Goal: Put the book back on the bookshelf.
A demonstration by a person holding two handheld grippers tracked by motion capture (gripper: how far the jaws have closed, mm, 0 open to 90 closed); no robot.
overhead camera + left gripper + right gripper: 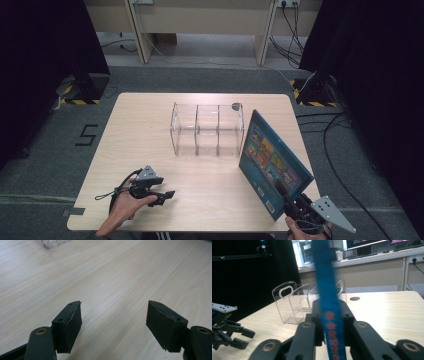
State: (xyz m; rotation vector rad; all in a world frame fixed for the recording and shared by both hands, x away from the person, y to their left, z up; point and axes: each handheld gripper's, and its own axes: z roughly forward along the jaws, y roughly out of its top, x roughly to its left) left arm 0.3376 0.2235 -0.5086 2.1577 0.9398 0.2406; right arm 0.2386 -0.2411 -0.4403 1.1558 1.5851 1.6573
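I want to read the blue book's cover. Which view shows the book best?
The high view: the blue book shows its whole illustrated cover, tilted, clamped by the right gripper. The right gripper view gives just its spine edge-on; the left gripper view looks at bare table.

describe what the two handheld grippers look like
Both are black two-jaw tools. The left gripper has blocky rectangular pads, brass-ringed pivots and a trailing black cable. The right gripper carries a grey three-cornered plate dotted with small holes, and brass-ringed pivots too.

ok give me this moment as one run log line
right gripper: shut on thin blue book, tilted | left gripper: open, empty, above table | clear three-slot plastic rack: empty
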